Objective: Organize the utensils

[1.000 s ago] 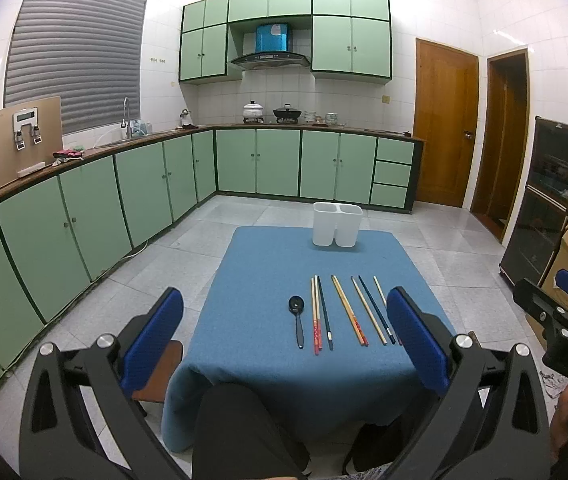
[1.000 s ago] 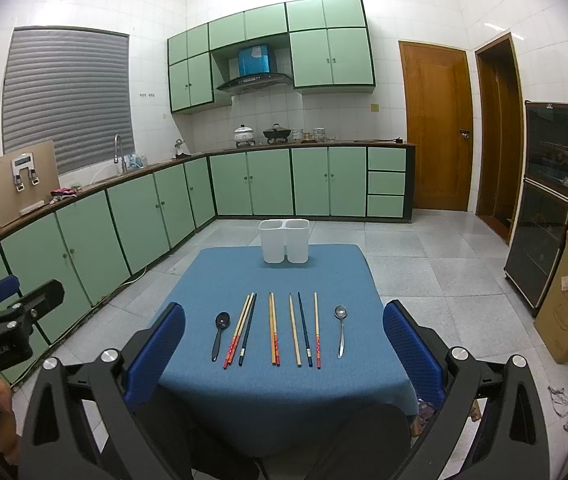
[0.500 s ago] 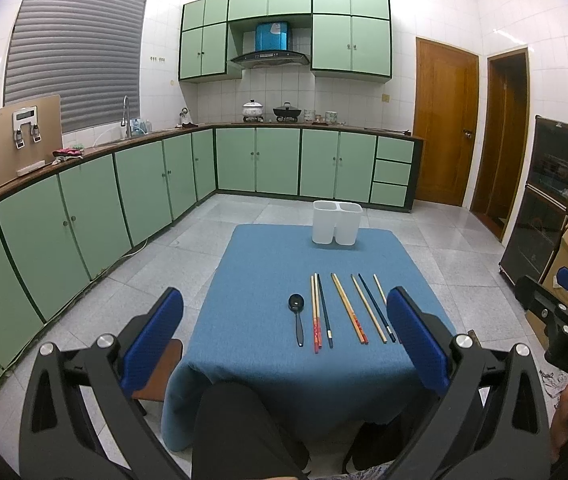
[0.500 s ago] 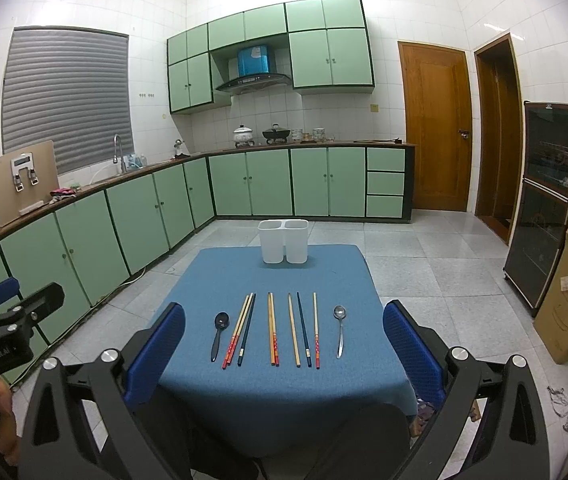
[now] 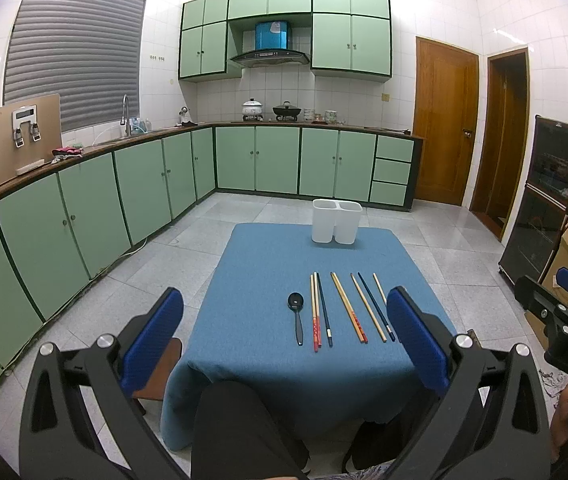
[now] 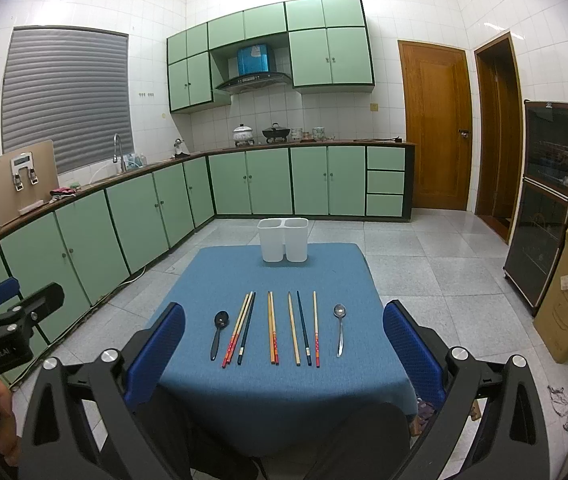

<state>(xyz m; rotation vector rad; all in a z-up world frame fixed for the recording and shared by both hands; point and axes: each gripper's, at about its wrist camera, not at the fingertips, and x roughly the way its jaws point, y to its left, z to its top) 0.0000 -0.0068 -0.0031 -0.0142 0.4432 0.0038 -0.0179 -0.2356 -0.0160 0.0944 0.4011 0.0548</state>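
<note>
Two grippers are hovering short of the table [image 6: 187, 408], both with jaws spread wide and gripping nothing. Left gripper [image 5: 284, 336] is sitting left of the row; right gripper [image 6: 284, 344] is facing it squarely. Utensils are lying flat in a row on the blue cloth: black spoon [image 6: 218, 332] at far left, then chopsticks [image 6: 271, 326] in mixed pairs, then a metal spoon [image 6: 340, 330] at far right. White two-part holder [image 6: 283, 239] is standing upright at the far edge, well apart from the row. A knee [image 5: 243, 424] is showing below the near edge.
</note>
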